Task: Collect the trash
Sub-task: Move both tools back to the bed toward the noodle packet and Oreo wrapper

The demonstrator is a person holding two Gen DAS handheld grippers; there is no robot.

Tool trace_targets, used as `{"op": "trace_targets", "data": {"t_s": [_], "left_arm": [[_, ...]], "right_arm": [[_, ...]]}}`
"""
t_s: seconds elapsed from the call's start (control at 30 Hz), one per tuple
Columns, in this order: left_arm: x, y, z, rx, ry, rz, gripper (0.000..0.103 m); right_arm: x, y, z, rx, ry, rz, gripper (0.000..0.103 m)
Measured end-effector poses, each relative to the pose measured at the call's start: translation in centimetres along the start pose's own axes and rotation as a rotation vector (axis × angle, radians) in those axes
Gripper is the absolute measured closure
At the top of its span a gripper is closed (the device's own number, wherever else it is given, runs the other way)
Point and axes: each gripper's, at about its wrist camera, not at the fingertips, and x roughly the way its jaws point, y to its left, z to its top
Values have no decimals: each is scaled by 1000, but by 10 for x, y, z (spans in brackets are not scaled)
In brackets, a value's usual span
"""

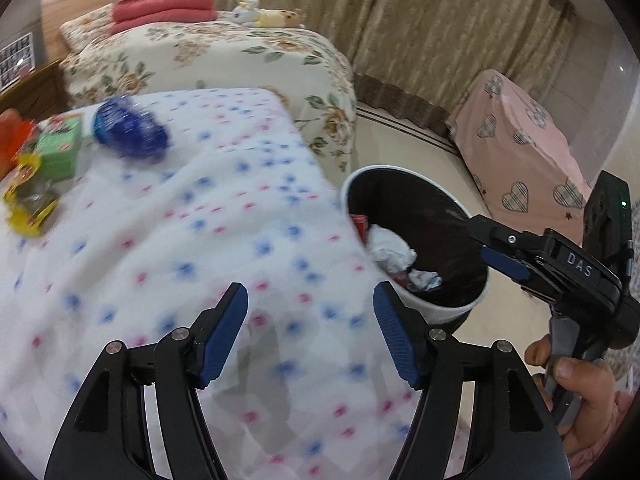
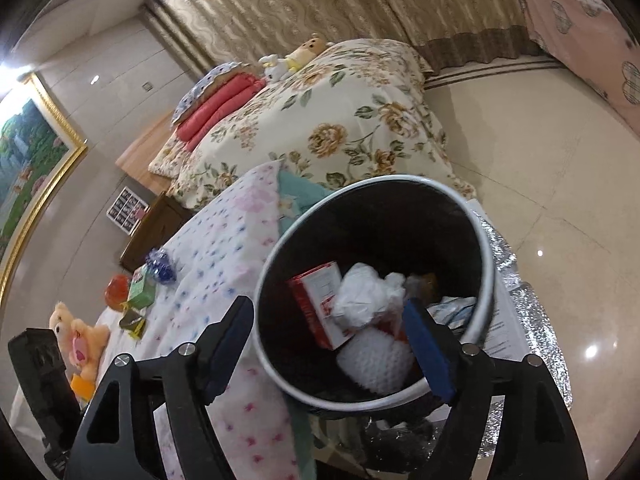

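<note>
Left wrist view: the left gripper (image 1: pixel 310 336) hangs over the dotted blanket (image 1: pixel 180 240) with its jaws wide apart and nothing between them. The trash bin (image 1: pixel 436 312), a white-rimmed pail with a dark liner, stands on the floor just beside the blanket's right edge. Inside it lie crumpled white paper (image 1: pixel 390 250) and a bit of red packaging, so part of the collecting looks done. Well away from the bin, at the blanket's far left end, a cluster remains: a blue crinkled wrapper (image 1: pixel 130 130), a green box (image 1: pixel 60 152), a yellow wrapper (image 1: pixel 28 208) and something orange at the frame edge. The right gripper (image 1: pixel 496 248) reaches over the bin's right rim, held by a hand (image 1: pixel 576 396); from this side its jaws appear close to each other, though I cannot tell for sure here.

Right wrist view: the right gripper (image 2: pixel 330 346) points straight down into the bin (image 2: pixel 486 280), jaws clearly apart and empty. The bin holds a red and white carton (image 2: pixel 320 300), the crumpled paper (image 2: pixel 366 296), a white knitted-looking lump and some printed scraps. Far from the bin, on the blanket (image 2: pixel 224 248), the green box (image 2: pixel 142 290), blue wrapper (image 2: pixel 162 266), an orange item and a dark yellow packet wait; a plush bear (image 2: pixel 76 340) sits nearer the camera.

My judgement: several pieces are already in, about four left, so the task is roughly half finished.
</note>
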Motion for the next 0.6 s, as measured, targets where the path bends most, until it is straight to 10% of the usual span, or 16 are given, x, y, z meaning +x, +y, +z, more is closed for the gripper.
{"op": "trace_targets", "data": {"t_s": [0.6], "left_arm": [[-42,92,-24,-181,-43,100,36]], "right_arm": [[33,85,-31,-147,80,93,13]]}}
